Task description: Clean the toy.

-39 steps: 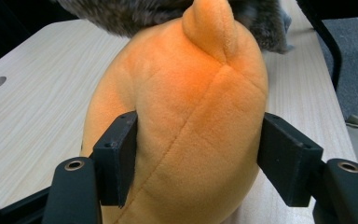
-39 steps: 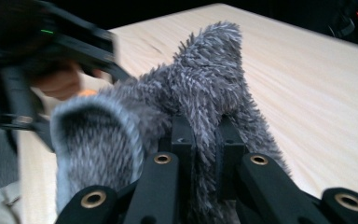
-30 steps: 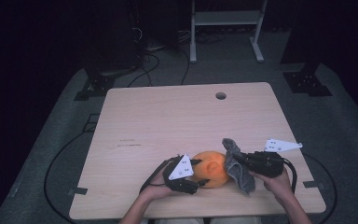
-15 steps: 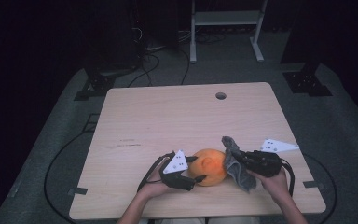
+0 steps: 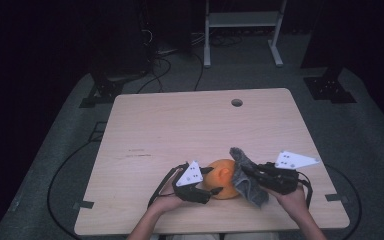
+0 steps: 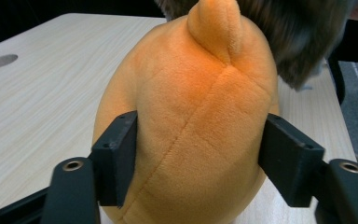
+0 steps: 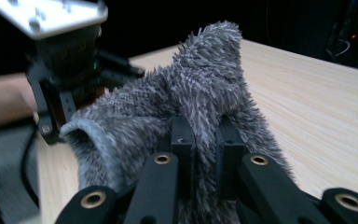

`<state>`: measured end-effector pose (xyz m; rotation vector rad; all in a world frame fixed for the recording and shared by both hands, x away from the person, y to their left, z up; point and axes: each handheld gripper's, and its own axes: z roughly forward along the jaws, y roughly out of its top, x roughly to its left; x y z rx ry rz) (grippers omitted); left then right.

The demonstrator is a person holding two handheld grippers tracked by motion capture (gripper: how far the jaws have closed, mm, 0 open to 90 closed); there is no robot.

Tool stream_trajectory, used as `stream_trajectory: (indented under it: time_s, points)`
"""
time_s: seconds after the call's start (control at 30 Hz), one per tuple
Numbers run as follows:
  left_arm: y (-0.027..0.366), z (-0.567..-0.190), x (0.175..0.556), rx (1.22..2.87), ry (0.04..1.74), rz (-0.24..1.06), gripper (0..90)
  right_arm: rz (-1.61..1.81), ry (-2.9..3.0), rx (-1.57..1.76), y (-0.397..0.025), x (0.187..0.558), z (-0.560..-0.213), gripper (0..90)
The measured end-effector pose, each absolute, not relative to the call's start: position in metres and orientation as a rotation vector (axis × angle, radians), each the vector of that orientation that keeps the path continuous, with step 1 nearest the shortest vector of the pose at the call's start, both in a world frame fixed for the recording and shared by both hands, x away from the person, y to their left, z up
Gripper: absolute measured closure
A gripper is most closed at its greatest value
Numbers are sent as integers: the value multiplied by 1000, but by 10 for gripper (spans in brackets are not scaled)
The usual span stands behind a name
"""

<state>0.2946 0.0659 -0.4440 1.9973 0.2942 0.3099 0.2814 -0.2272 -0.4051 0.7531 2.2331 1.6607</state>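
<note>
- High view: the round orange plush toy (image 5: pixel 223 177) lies near the front edge of the pale wooden table (image 5: pixel 190 130), and its right side is hidden behind the shaggy grey microfibre cloth (image 5: pixel 247 177).
- High view: the toy's near left part is covered by the left gripper (image 5: pixel 211 181), so its full outline cannot be made out; its face, if it has one, is too small to read.
- Left gripper view: the toy (image 6: pixel 191 121) is cut off at the bottom edge, and the cloth (image 6: pixel 289 32) behind its top is blurred and cropped by the upper edge.
- Left gripper view: the two black jaws stand wide, one pressed against each flank of the toy, holding it between them.
- Right gripper view: the right gripper (image 7: pixel 204 140) has its jaws drawn narrow, pinching a fold of the cloth (image 7: pixel 186 102); the cloth hides the toy behind it.
- Right gripper view: the left gripper (image 7: pixel 65 93) sits beyond the cloth, dim and partly out of frame.
- High view: both forearms enter from the bottom edge, hands angled inward toward each other, the right gripper (image 5: pixel 252 172) pointing left at the toy and the left one pointing right.
</note>
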Motion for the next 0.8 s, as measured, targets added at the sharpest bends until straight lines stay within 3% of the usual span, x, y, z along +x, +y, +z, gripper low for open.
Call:
stream_trajectory:
  time_s: [0.1,0.27,0.37,0.6,0.8]
  points:
    - [65,-444,292,1971,298,329,366,1594,2262,743,-221,284,-413,807]
    - [55,-434,293,1929,342,341,415,1572,2256,927,-249,297,-428,804]
    - [54,-426,292,1909,361,345,425,1584,2217,916,-254,294,-421,807]
    - [53,-414,288,2004,356,414,431,1633,2176,712,-229,272,-383,811]
    - [38,-411,277,2024,340,390,431,1545,2227,682,-206,272,-385,811]
